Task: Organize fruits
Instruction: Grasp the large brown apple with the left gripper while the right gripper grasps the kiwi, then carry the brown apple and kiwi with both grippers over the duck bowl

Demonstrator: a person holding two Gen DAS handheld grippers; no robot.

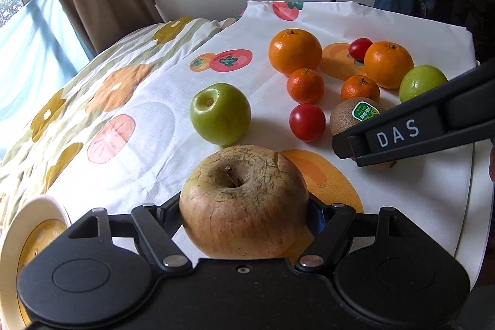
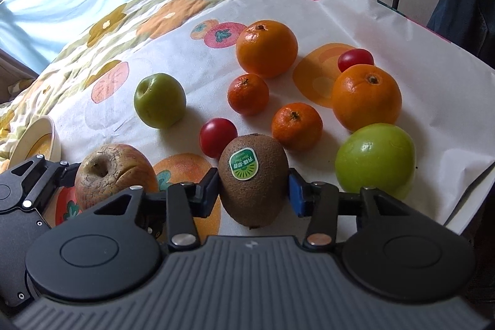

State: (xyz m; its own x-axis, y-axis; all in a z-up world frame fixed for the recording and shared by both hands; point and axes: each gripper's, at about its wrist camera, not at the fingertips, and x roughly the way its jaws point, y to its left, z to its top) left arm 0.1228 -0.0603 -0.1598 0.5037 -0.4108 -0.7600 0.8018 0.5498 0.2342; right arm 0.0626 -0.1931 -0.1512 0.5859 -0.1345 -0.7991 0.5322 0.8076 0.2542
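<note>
both tongs are on fruit at once; the left gripper [image 1: 244,206] has its jaws pressed against the two flanks of the wrinkled apple [image 1: 244,203], stem dimple facing up and tipped slightly away, the apple squat and wider than tall, sitting at the near edge of the tablecloth [image 1: 173,101]; the right gripper [image 2: 252,190] is clamped on the kiwi [image 2: 252,180], pads on its left and right sides, its long axis running near-to-far between the fingers, the far end raised, green sticker up, stubby end toward the camera; the kiwi sits just right of the apple on the near part of the cloth.

beyond them, the red tomato [image 2: 218,136] is just beside the kiwi's far left shoulder; the small mandarin [image 2: 297,126] is close off its far right; a green apple [image 2: 376,158] lies near the right finger, tight room on that side; another green apple [image 2: 159,101] stands alone to the left with open cloth around it; two big oranges [image 2: 266,48] and a second tomato [image 2: 355,59] crowd the far right.

at the left, a cream bowl [image 2: 40,138] lies tilted at the cloth's edge, near the apple; bare cloth stretches between the bowl and the lone green apple; the cloth's right edge drops away just past the green apple.
</note>
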